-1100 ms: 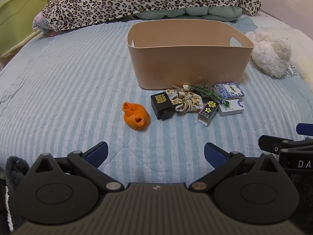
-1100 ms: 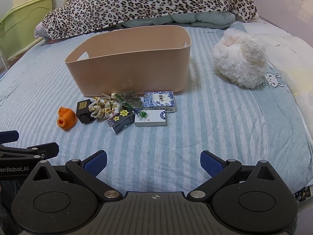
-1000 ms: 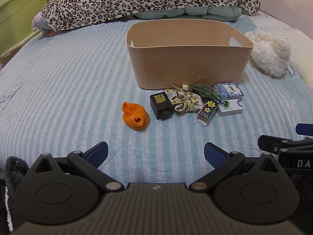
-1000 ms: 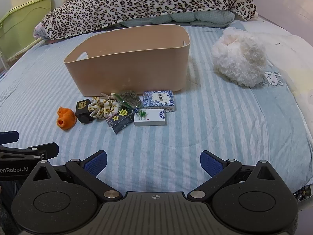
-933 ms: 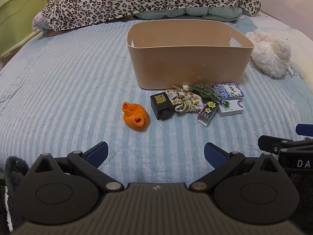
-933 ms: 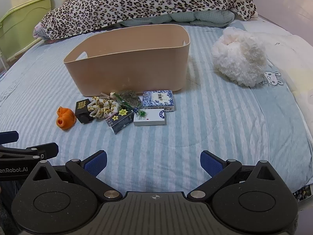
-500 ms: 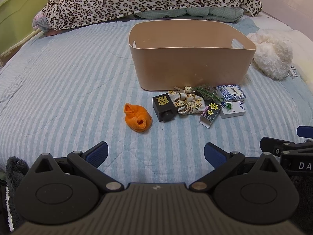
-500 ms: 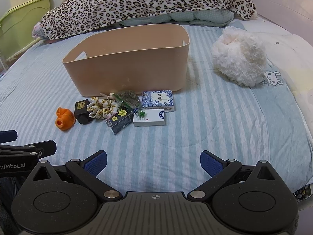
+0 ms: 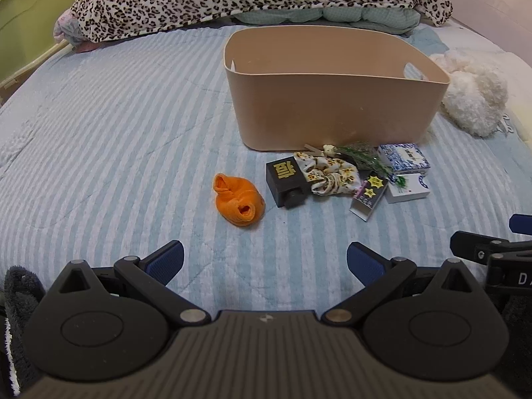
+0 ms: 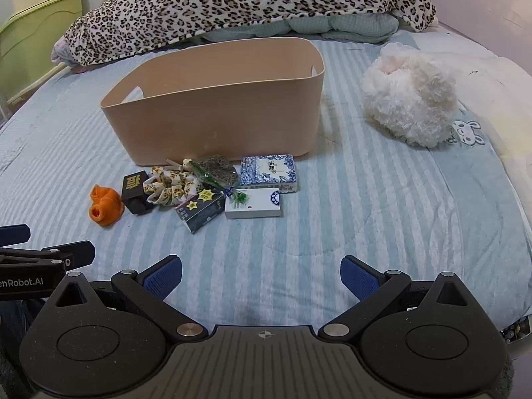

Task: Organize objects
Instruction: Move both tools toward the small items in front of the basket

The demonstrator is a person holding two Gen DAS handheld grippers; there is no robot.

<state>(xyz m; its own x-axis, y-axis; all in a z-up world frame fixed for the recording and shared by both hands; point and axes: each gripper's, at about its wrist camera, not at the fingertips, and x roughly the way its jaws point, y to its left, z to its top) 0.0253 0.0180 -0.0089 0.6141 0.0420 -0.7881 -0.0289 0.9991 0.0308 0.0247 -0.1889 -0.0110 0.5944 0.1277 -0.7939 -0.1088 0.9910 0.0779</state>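
A leopard-print blanket (image 10: 252, 6) lies heaped at twelve o'clock over a pale green quilt (image 10: 299, 30). A fluffy white plush (image 10: 409, 99) sits at two o'clock on the blue striped bedspread (image 10: 365, 206). Green furniture (image 10: 33, 40) stands at ten o'clock.

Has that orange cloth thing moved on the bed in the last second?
No. The orange cloth lies just left of the black box, as before; only the camera view drifted.
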